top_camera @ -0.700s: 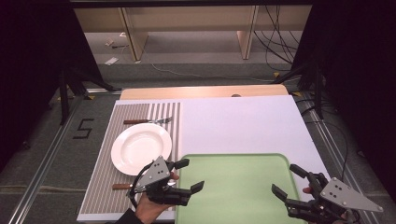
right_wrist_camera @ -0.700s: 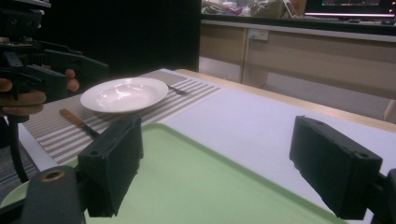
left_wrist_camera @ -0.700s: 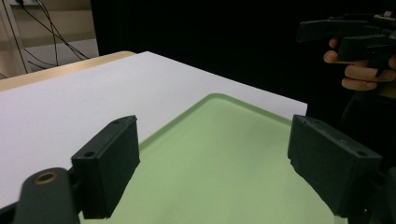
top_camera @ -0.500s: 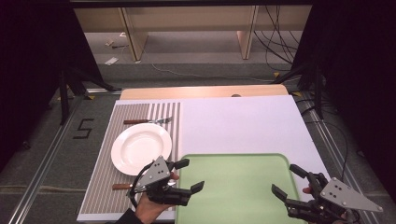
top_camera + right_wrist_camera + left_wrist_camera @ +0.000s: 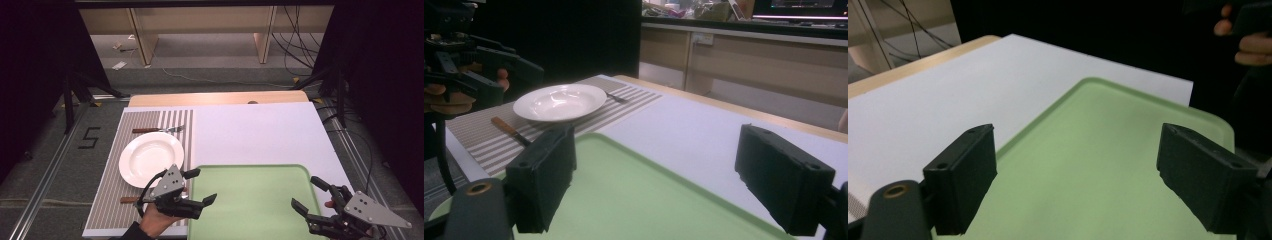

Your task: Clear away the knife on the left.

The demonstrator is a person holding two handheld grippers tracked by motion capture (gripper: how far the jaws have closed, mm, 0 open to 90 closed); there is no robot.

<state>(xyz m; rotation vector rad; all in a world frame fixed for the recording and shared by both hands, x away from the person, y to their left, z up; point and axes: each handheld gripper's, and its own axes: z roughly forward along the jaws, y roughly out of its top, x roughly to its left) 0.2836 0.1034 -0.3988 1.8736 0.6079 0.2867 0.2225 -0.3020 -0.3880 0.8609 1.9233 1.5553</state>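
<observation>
**Both grippers poised at the tray, nothing lifted yet**

The green tray lies flat at the table's near edge, long axis running left to right. The left gripper hangs over its left rim, jaws wide apart and empty; the right gripper waits at the right rim, jaws likewise spread. The plate, fork and knife sit untouched on the striped mat.

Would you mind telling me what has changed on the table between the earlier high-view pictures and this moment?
Nothing has visibly changed. The left gripper and right gripper hover open and empty at the near corners of the pale green plastic tray, as before. The round white plate, the wooden-handled fork and the wooden-handled knife lie in the same places on the striped placemat.
</observation>
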